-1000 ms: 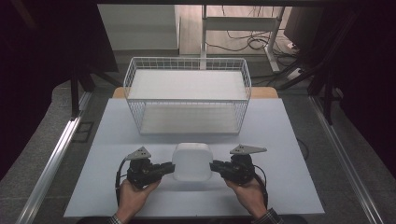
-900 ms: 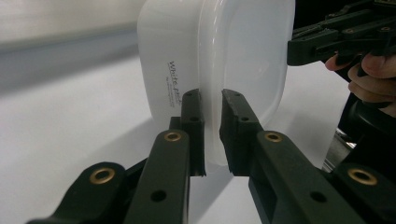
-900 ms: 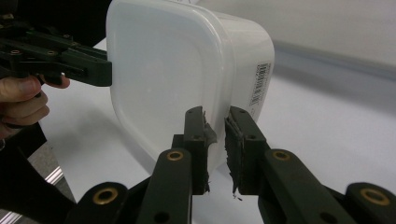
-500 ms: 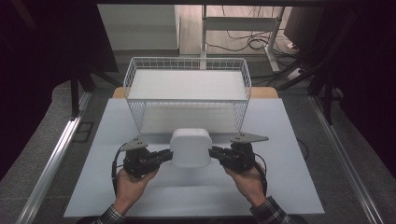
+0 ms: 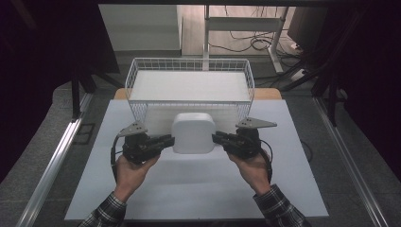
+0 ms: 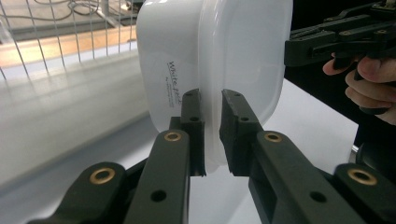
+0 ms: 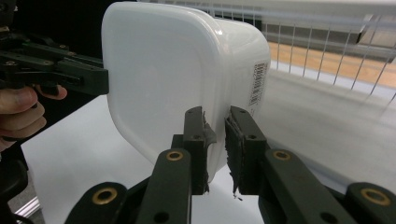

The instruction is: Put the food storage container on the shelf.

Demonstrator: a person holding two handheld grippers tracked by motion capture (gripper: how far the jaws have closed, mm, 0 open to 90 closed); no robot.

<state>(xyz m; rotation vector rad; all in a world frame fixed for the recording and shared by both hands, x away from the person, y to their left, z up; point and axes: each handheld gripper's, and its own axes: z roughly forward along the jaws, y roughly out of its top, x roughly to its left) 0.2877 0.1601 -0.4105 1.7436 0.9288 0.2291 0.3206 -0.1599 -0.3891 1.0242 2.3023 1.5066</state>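
A white plastic lidded box (image 5: 193,132) hangs above the table between both grippers. My left gripper (image 5: 166,141) is shut on the rim at its left side; in the left gripper view the black jaws pinch the lid's edge of the box (image 6: 215,60). My right gripper (image 5: 218,138) is shut on the opposite rim, and the right gripper view shows its pads clamped on the box (image 7: 173,79) at the lip. The box is held level in front of the wire basket (image 5: 142,78).
The white wire basket stands at the back of the white table (image 5: 189,189), its floor a pale sheet. Metal rails (image 5: 52,161) run along both table sides. A white stand and cables (image 5: 246,42) lie on the floor beyond.
Both grippers have lifted the box off the table and carried it toward the basket. Both grips stay the same.
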